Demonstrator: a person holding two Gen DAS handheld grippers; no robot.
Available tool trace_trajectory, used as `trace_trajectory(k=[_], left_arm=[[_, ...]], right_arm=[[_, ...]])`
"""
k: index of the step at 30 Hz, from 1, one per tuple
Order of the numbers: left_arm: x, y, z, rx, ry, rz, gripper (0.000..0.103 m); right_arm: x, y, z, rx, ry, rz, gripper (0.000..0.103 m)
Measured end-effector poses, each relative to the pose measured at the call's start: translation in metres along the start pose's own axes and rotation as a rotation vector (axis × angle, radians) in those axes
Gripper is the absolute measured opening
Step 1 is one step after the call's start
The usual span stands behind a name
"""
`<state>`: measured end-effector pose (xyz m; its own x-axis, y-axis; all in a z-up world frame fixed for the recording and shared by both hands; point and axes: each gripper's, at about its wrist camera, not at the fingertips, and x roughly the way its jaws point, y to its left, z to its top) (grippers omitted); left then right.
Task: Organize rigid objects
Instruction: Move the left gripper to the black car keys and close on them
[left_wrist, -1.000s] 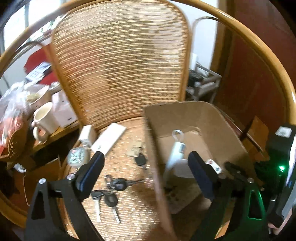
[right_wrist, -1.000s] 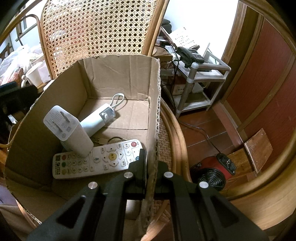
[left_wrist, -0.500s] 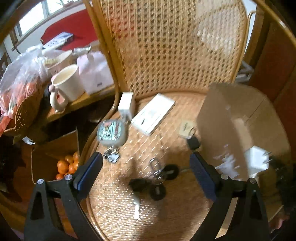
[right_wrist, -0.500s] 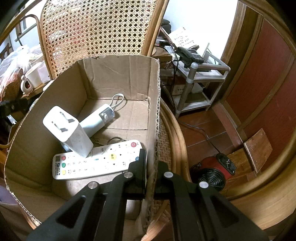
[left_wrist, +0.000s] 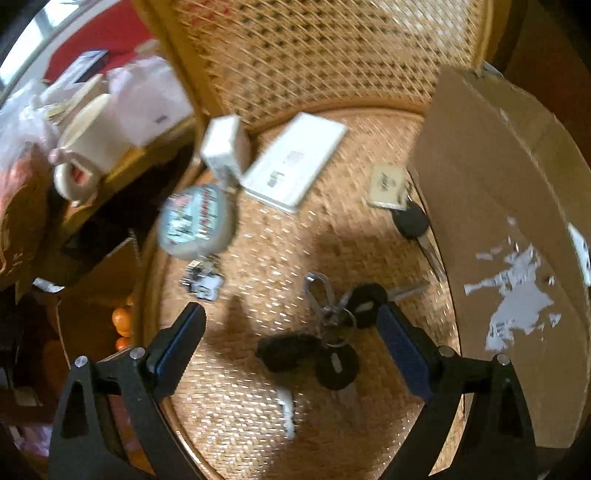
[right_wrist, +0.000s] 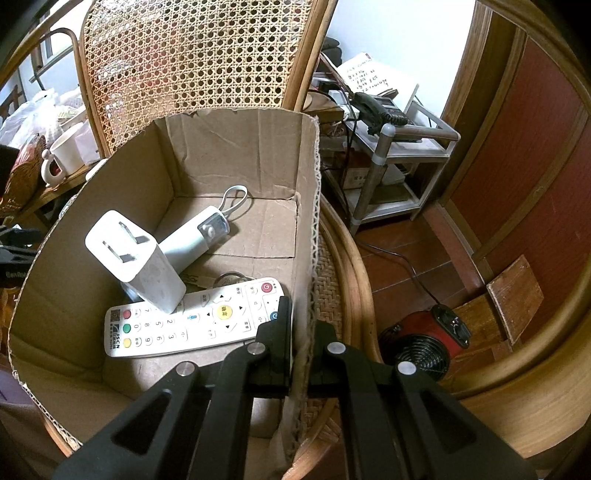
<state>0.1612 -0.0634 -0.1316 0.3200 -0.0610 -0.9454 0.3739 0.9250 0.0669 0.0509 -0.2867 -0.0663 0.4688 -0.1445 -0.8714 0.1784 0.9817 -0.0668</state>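
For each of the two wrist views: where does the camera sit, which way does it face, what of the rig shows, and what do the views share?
Left wrist: on the open left gripper, facing steeply down at the black key bunch on the woven rattan seat; both fingers show.
Right wrist: on the right gripper, shut on the brown cardboard box wall, looking into it.
Shared: the box, the seat, the cream mug.

box: brown cardboard box (right_wrist: 236, 155) sat upright and open on my cane chair | in it: white remote (right_wrist: 192, 321) lay flat, buttons up; white plug adapter (right_wrist: 136, 258) leaned on it, prongs up; pale tube with a loop (right_wrist: 192, 240) behind | on seat: bunch of black-headed keys (left_wrist: 325, 343), flat white slab (left_wrist: 295, 162), round tin (left_wrist: 195, 221)
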Motion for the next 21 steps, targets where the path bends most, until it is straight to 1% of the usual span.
trace_trajectory(k=[3, 4, 5, 6, 7, 8, 9, 10, 11, 12, 15, 18, 21], left_arm=[[0.015, -0.002, -0.001, 0.017, 0.050, -0.024, 0.091], [0.018, -0.001, -0.002, 0.015, 0.057, -0.036, 0.087], [0.018, 0.000, -0.002, 0.003, 0.043, -0.071, 0.078], [0.018, 0.002, -0.002, -0.005, 0.042, -0.092, 0.077], [0.017, 0.002, -0.002, -0.002, 0.028, -0.095, 0.064], [0.015, 0.000, -0.002, 0.010, 0.013, -0.089, 0.048], [0.013, -0.002, -0.003, 0.025, 0.000, -0.096, 0.039], [0.012, -0.005, -0.004, 0.034, 0.003, -0.102, 0.028], [0.011, -0.007, -0.004, 0.039, 0.008, -0.096, 0.022], [0.010, -0.009, -0.005, 0.046, 0.013, -0.094, 0.020], [0.007, -0.015, -0.007, 0.045, 0.027, -0.135, 0.020], [-0.002, -0.020, -0.009, 0.053, -0.004, -0.132, 0.020], [-0.011, -0.014, -0.007, -0.009, -0.037, -0.151, 0.020]], right_arm=[[0.000, 0.000, 0.000, 0.000, 0.000, 0.000, 0.006], [0.000, 0.000, 0.000, 0.000, 0.000, 0.001, 0.006], [0.000, 0.000, 0.000, 0.000, 0.001, 0.001, 0.006], [0.000, 0.000, 0.000, 0.000, 0.000, 0.001, 0.006], [0.000, 0.000, 0.000, 0.000, 0.000, 0.001, 0.006], [0.000, 0.001, 0.000, 0.000, 0.000, 0.001, 0.006], [0.000, 0.000, 0.000, 0.000, 0.000, 0.000, 0.006], [0.000, 0.000, 0.000, 0.001, 0.000, 0.001, 0.006], [0.000, 0.000, 0.000, 0.001, 0.000, 0.000, 0.006], [0.000, 0.000, 0.000, 0.000, 0.000, 0.001, 0.005], [0.000, 0.001, 0.000, 0.001, 0.000, 0.001, 0.006], [0.000, 0.001, 0.000, 0.000, 0.000, 0.001, 0.006], [0.000, 0.000, 0.000, 0.000, 0.000, 0.001, 0.006]])
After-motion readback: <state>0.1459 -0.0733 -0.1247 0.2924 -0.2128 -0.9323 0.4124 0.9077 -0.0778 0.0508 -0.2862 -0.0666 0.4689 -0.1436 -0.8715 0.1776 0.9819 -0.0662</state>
